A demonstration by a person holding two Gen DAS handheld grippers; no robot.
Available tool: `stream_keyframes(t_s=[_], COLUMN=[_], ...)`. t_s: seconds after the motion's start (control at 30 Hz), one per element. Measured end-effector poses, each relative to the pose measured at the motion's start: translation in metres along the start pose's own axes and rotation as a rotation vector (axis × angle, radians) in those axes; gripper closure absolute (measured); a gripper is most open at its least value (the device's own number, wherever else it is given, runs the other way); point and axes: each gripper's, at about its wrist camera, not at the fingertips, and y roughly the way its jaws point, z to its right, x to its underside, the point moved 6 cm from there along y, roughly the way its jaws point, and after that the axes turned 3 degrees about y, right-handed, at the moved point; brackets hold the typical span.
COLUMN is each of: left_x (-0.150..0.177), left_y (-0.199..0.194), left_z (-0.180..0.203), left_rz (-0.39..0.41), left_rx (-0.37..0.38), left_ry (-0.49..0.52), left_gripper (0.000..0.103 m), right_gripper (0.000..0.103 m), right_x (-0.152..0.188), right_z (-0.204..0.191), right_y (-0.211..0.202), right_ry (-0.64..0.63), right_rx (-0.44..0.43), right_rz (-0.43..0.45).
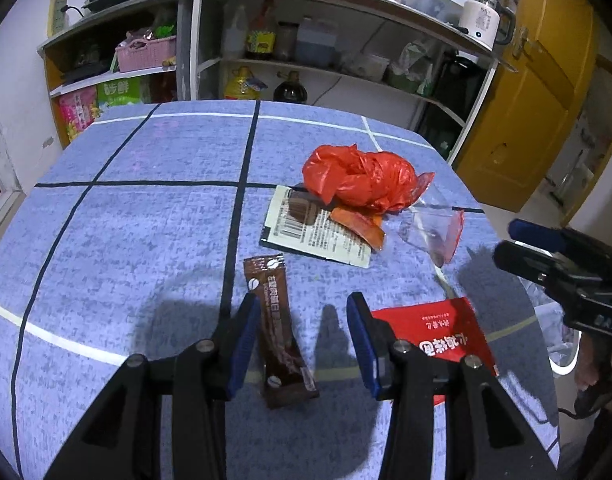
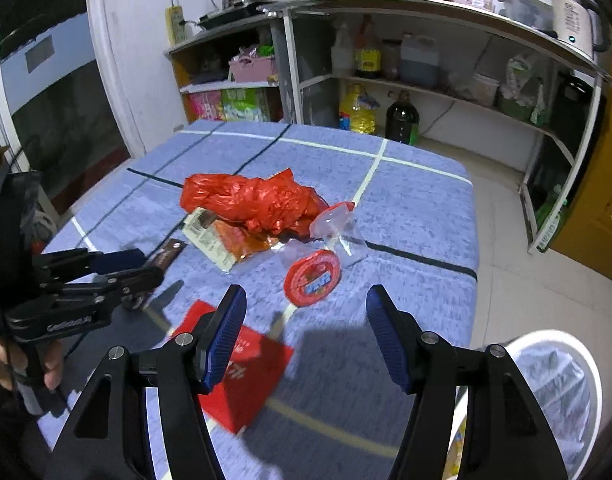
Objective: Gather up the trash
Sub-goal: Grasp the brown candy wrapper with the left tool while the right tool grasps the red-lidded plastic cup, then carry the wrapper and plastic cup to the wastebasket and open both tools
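Trash lies on a blue checked tablecloth [image 1: 146,220]. My left gripper [image 1: 304,308] is open, with a brown coffee sachet [image 1: 280,332] lying flat between its fingers, close to the left one. A red packet [image 1: 437,332] lies under its right finger. Beyond are a crumpled red plastic bag [image 1: 361,178], a white printed wrapper [image 1: 317,232], an orange wrapper [image 1: 359,226] and a clear zip bag [image 1: 433,232]. My right gripper [image 2: 306,304] is open and empty above the table's near edge, with the red packet [image 2: 246,372] under its left finger and a round red lid [image 2: 311,276] just ahead.
A white bin with a plastic liner [image 2: 553,392] stands off the table's right side. Kitchen shelves [image 1: 306,68] with bottles and a kettle [image 1: 481,20] stand behind the table. A yellow door [image 1: 525,100] is at the right. The left gripper also shows in the right wrist view [image 2: 118,272].
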Motion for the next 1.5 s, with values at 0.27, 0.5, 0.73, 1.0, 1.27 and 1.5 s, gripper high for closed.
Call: stream_keyframes(t_s=[0.27,0.5,0.73,1.0,1.27,1.5], left_x=[0.002,0.005,0.005,0.009,0.003,-0.005], left_y=[0.009,0.013,0.012,0.006,-0.015,-0.022], left_z=[0.000,-0.004,-0.012,-0.014,0.012,0.060], left_rz=[-0.030,-0.019,-0.016,-0.009,0.046,0.067], left_rx=[-0.028,-0.065,-0.049,-0.013,0.061,0.141], left_ry=[0.005,0.040,0.017,-0.008,0.003,0.057], left_gripper=[0.057,0.071,0.081,0.083,0.083,0.083], right_gripper=[0.040,0.040,0.056,0.057,0.057,0.057], right_x=[-0.009,-0.009,-0.011,-0.009,0.002,0.020], right_z=[0.001,-0.001,0.000,-0.002,0.005,0.030], right_y=[0.038,0.063,0.071,0.051,0.005,-0.034], right_ry=[0.000,-0.005,0.014,0.037,0.069,0.117], right_rx=[-0.024,-0.022,-0.032,-0.035,-0.021,0.020], right_rz=[-0.057,-0.095,-0.100,-0.058,-0.002,0.033])
